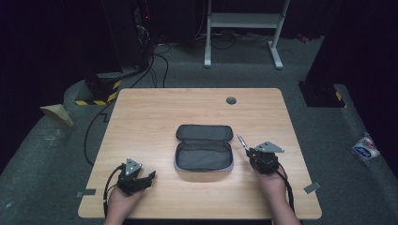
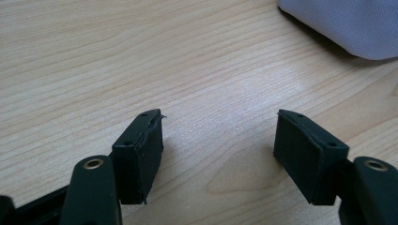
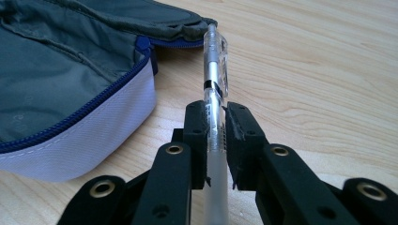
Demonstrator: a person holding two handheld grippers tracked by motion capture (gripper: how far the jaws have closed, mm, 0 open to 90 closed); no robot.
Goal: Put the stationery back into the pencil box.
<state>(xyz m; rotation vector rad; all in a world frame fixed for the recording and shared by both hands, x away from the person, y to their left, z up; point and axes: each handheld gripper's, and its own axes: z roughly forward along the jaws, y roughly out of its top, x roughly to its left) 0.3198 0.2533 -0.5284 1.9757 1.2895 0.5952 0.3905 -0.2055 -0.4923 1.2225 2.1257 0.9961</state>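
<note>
My right tongs [image 3: 217, 126] clench a clear pen [image 3: 215, 89], its tip beside the open pencil case [image 1: 204, 147] at frame centre. My left tongs [image 2: 218, 140] gape released over the bare worktop [image 1: 141, 112], lower left.

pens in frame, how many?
1. The pen is clamped in the right claw, beside the open pencil case. More could be hidden in the case's pockets.

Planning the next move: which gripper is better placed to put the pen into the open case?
Right. The right gripper already clamps the pen beside the open case; the left gripper is open over bare table.
</note>
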